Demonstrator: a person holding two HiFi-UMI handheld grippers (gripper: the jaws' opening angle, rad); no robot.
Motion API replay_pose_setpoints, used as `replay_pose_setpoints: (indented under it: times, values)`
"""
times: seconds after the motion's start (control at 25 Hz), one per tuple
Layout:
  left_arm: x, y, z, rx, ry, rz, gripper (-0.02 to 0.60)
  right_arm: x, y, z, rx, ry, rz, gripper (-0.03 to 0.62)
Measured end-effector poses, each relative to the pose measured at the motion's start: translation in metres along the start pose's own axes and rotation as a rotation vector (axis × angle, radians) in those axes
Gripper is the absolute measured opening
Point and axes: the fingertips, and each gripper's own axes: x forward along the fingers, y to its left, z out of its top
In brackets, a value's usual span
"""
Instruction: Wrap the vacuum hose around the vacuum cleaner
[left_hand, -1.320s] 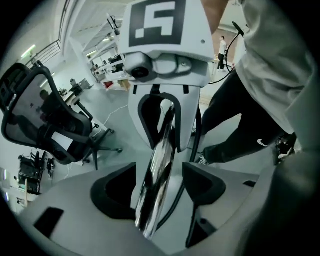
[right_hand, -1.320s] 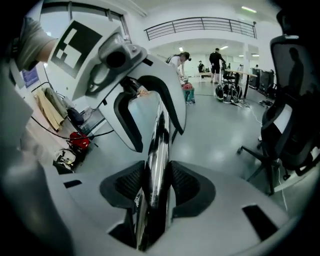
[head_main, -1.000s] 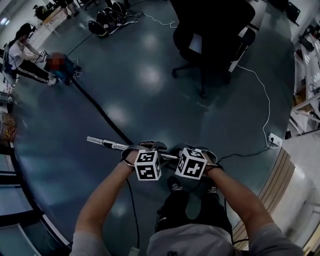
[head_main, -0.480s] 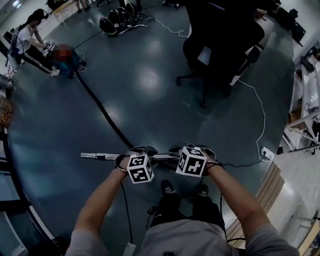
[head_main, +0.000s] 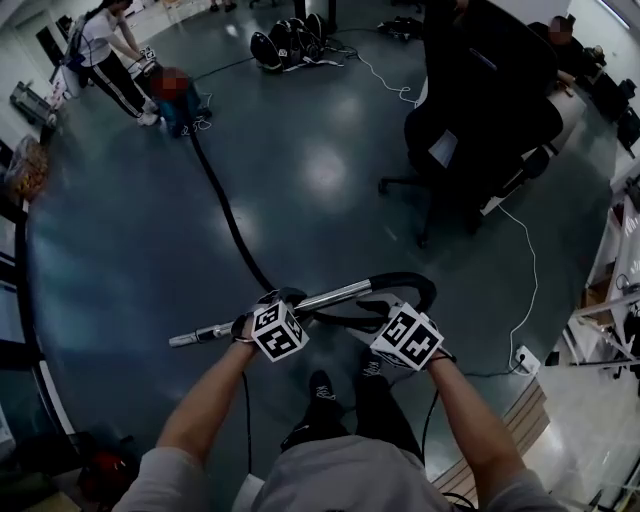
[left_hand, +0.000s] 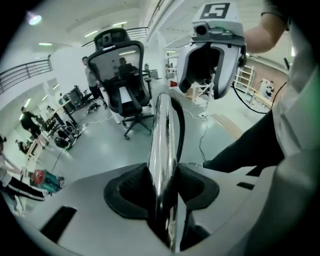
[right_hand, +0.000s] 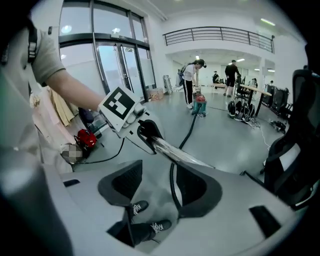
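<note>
Now your left claw (left_hand: 162, 182) has just closed on the shiny tube (head_main: 330, 297) and squeezes it tight. Your right claw (right_hand: 159, 186) has just been opening. Its jaws stand apart, and a thin black line (right_hand: 173, 187) hangs between them; hose or cord, I can't tell. From above, the tube runs from 8 o'clock to 2 o'clock across your hands. The hose (head_main: 225, 210) bends round by your right hand, then trails over the floor toward 11 o'clock. The vacuum (head_main: 186, 108) sits at its far end, well apart from you. Your left hand is nearer. I think you must go toward 11 o'clock before wrapping.
</note>
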Motion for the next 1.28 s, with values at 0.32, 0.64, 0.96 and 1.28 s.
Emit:
replay_pose_setpoints:
  times: [0.32, 0.64, 0.96, 1.28]
  values:
    - [-0.005, 0.029, 0.011, -0.308, -0.046, 0.138, 0.172, 0.019, -0.047, 0.025, 0.237, -0.078, 0.013, 0.196]
    - [0.006, 0.029, 0.021, -0.623, -0.088, 0.238, 0.172, 0.061, -0.081, 0.041, 0.593, -0.194, 0.142, 0.288]
    - [-0.014, 0.018, 0.031, -0.780, -0.138, 0.307, 0.172, 0.089, -0.072, 0.066, 0.711, -0.191, 0.257, 0.281]
    - [-0.028, 0.020, 0.000, -0.810, -0.206, 0.331, 0.173, 0.113, -0.047, 0.082, 0.715, -0.151, 0.253, 0.230]
